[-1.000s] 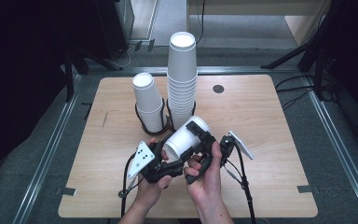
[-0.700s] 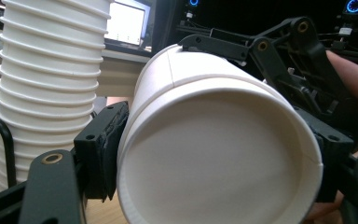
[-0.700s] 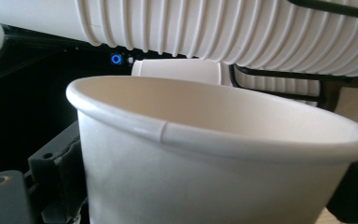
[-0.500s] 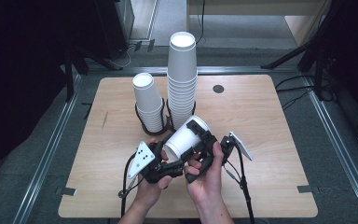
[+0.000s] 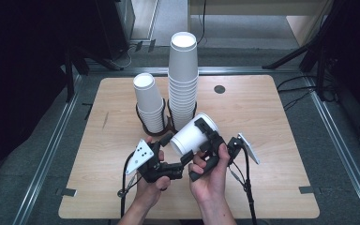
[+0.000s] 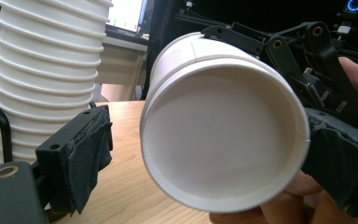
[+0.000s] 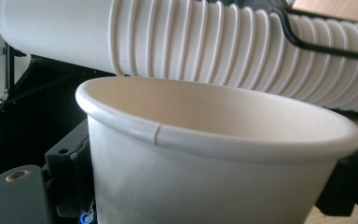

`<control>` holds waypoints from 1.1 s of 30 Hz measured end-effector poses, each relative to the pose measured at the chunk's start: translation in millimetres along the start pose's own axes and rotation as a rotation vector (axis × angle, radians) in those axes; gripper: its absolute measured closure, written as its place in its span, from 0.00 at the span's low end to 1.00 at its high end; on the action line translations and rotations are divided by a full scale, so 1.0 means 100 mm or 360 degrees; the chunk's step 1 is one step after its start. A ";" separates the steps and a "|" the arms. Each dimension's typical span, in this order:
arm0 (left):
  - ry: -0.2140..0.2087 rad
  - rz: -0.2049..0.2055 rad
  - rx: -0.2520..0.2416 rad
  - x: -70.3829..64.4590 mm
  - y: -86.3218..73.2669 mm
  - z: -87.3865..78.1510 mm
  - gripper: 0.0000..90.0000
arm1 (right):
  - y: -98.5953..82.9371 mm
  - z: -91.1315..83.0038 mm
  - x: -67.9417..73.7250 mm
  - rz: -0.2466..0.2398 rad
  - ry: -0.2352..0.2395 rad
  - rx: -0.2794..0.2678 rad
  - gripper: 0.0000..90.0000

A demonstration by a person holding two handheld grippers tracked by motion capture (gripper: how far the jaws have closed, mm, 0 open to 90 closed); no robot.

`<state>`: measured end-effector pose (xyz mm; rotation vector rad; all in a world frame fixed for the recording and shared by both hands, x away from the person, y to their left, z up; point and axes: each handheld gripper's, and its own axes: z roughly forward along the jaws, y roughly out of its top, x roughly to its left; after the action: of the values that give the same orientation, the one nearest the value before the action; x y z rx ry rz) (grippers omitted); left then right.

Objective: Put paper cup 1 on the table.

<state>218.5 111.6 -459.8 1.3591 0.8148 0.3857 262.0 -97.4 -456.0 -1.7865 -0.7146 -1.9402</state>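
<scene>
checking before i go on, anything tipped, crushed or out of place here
Nothing damaged or spilled. Only the loose cup lies on its side, held in the right gripper; both stacks stand upright in their black holder.

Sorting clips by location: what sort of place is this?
Likely a lab recording rig: a bare wooden table on metal framing, dark stands around, and two stacks of paper cups in a wire holder.

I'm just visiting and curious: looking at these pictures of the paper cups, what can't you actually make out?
- Base of the two cup stacks: in the high view, the black wire holder and the stacks themselves cover it.
- Inside of the held cup: in the right gripper view its near wall blocks the bottom.
- Right gripper jaw contact: hidden behind the cup.
- Left gripper far jaw: not clear in its own view.
</scene>
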 end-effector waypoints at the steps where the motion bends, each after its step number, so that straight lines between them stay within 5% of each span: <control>1: -0.0002 0.0000 0.0000 0.00 0.00 0.00 0.08 | 0.00 0.00 0.00 -0.0018 0.0004 -0.0016 0.15; 33: 0.0004 -0.0031 0.0017 0.03 0.01 -0.01 0.08 | -0.02 0.01 0.09 -0.0538 -0.0150 -0.0191 0.15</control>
<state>220.6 114.7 -459.9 1.3600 0.8326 0.3682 260.7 -94.3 -447.6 -1.9417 -1.0070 -2.1633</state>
